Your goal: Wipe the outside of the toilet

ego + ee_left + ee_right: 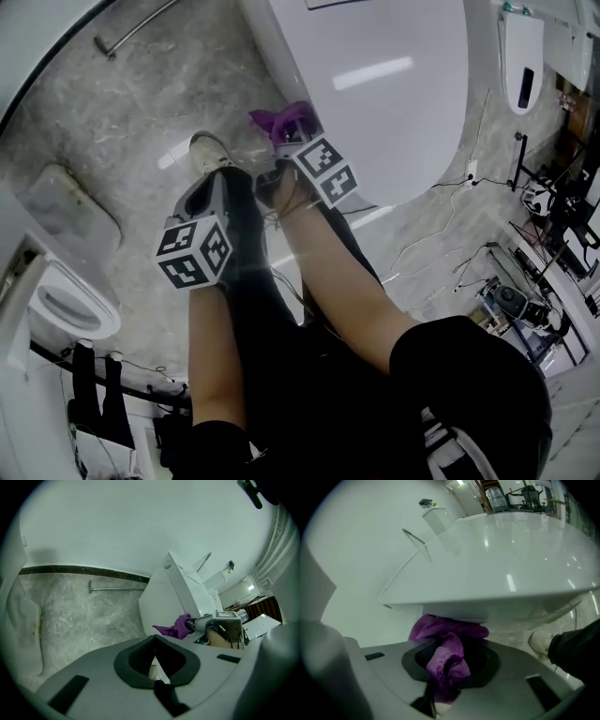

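Marble floor [141, 122]; right gripper [443, 677] (clamping purple cloth [440, 630]) at toilet [497, 569].

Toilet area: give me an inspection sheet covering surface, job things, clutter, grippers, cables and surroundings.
Surface: grey marbled floor, glossy.
Job's things: white toilet, lid down; purple cloth against the underside of its rim.
Clutter: nothing seen by the toilet.
Grippers: right gripper shut on the cloth; left gripper shut, empty, off the toilet.
Cables: white cable across the floor, right side.
Surroundings: wall rail; second white fixture; equipment far right.
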